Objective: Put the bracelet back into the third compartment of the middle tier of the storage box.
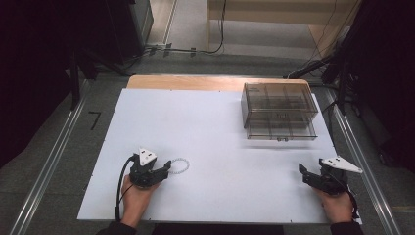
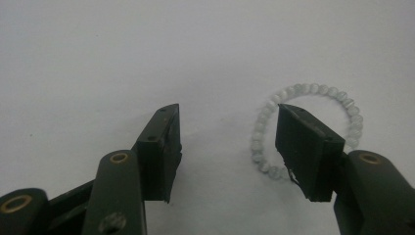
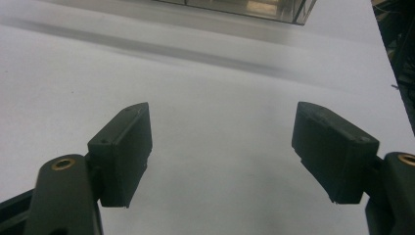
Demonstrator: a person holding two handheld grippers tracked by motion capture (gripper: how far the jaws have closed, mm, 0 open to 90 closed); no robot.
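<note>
Pale beaded bracelet (image 2: pixel 304 131) is lying flat on the white table (image 1: pixel 220 147), at three o'clock of my left gripper (image 2: pixel 226 147), whose half-open jaws are gripping nothing. I'm judging one jaw, sitting inside the ring, is risking flicking beads away. My right gripper (image 3: pixel 222 152) is hanging wide open, empty.

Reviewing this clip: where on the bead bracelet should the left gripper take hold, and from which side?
Grip one arc of the bead bracelet, probably the side nearest the left gripper, coming from above. It lies flat on the white table as an open ring, so one jaw can go inside and one outside.
</note>
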